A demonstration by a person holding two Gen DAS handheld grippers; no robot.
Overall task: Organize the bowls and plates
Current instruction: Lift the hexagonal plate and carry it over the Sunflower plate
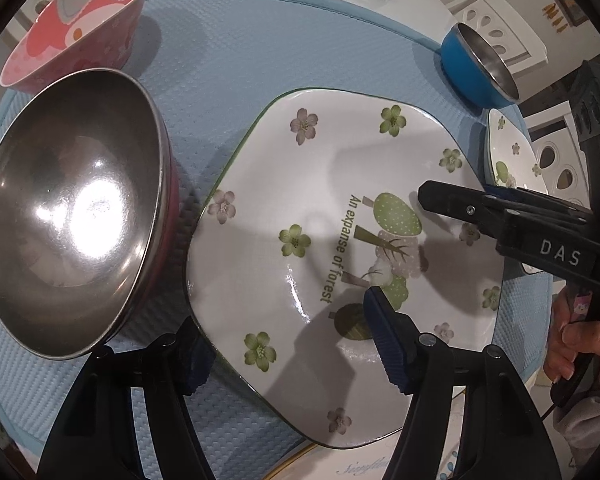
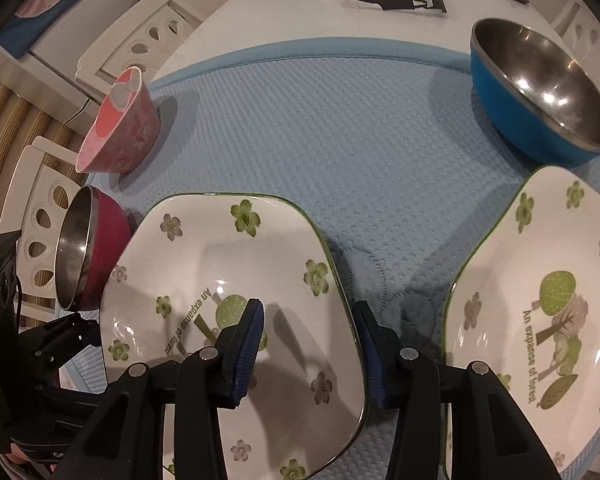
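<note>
Both sets of fingers straddle one floral plate's opp. edges, prob. to lift it level.

Right gripper (image 2: 308, 350): fingers narrowed astride the right rim of the near plate (image 2: 236, 304), one over its face, one outside; pad contact unclear. Left gripper (image 1: 292, 356): fingers wider, astride the left rim, no clear touch. Plate lies flat on the blue mat (image 2: 340, 128) on the bench, w/ the second plate (image 2: 540, 320) just beside, likely its stack partner. Red steel bowl (image 1: 72, 216), pink bowl (image 1: 80, 28), blue bowl (image 2: 540, 92) sit around the mat's edge.
</note>
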